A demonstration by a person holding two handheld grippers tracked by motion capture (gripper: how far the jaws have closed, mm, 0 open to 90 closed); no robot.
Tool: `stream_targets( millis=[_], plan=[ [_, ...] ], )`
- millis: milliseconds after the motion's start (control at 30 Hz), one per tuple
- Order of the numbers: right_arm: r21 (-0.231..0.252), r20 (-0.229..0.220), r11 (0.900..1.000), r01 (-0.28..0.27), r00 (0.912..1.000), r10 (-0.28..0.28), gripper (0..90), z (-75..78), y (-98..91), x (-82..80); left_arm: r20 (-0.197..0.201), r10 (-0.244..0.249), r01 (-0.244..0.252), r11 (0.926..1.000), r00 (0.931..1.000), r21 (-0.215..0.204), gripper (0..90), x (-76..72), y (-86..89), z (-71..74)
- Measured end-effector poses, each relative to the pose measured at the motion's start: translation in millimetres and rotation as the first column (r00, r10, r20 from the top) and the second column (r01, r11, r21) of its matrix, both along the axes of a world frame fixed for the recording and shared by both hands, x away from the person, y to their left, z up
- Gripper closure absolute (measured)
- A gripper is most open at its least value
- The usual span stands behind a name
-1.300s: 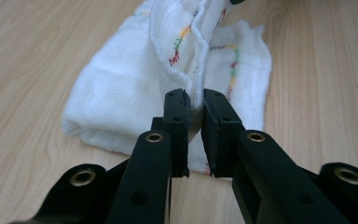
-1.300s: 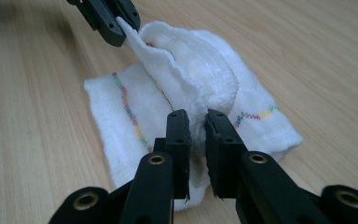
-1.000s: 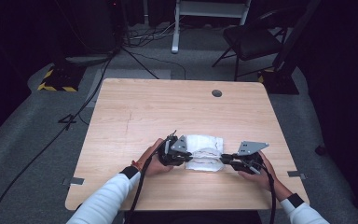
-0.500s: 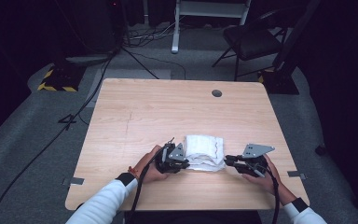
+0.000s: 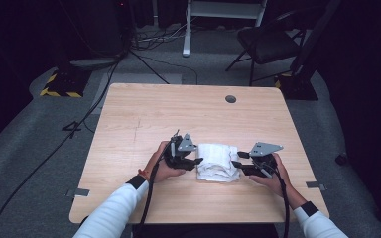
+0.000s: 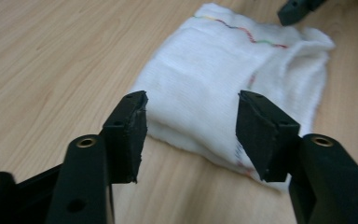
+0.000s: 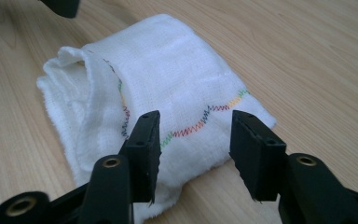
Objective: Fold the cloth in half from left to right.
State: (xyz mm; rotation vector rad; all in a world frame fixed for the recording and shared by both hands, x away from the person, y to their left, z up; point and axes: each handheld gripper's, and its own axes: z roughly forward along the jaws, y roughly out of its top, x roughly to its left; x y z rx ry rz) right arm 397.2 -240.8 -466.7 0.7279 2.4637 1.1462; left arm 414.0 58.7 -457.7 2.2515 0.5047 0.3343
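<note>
A folded white cloth [image 5: 218, 162] with a coloured zigzag stitch lies on the wooden table [image 5: 178, 114], near its front edge. My left gripper [image 5: 197, 161] sits at the cloth's left end and my right gripper [image 5: 236, 164] at its right end. In the left gripper view the jaws [image 6: 191, 126] stand apart just short of the cloth [image 6: 228, 84], pads off it. The right gripper's [image 7: 193, 140] jaws also stand apart over the cloth's [image 7: 158, 88] stitched end, not pressing it. Both pairs of jaws have just been opening.
A round cable hole [image 5: 230, 99] sits in the table's far right part. Beyond the table are a black chair [image 5: 268, 44], a white stand [image 5: 218, 10], floor cables and a yellow-black striped base [image 5: 57, 89]. Bare wood stretches behind the cloth.
Both grippers were shut at the cloth's two ends; now their jaws stand apart and the cloth rests folded on the table.
</note>
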Motion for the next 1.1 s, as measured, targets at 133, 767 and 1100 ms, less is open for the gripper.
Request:
stream_targets(
  millis=[133, 767, 1100],
  plan=[
    [-0.029, -0.031, 0.9994, -0.019, 0.9994, 0.018, 49.2, -6.4, 8.1, 2.6, -0.052, -0.023, 0.027, 0.9974, 0.9984, 0.067, 35.6, 7.0, -15.0, -11.9],
    [-0.085, -0.056, 0.9939, -0.071, 0.9962, 0.066, 41.8, -15.6, -2.1, -18.0, -0.052, -0.072, 0.078, 0.9889, 0.9961, 0.126, 27.9, -27.4, -2.7, -18.6],
    [-0.087, -0.028, 0.9949, -0.051, 0.9984, 0.048, 37.0, -6.9, -5.6, -16.1, -0.007, -0.018, 0.018, 0.9921, 0.9998, 0.124, 21.9, -31.8, 13.6, -7.0]
  ],
)
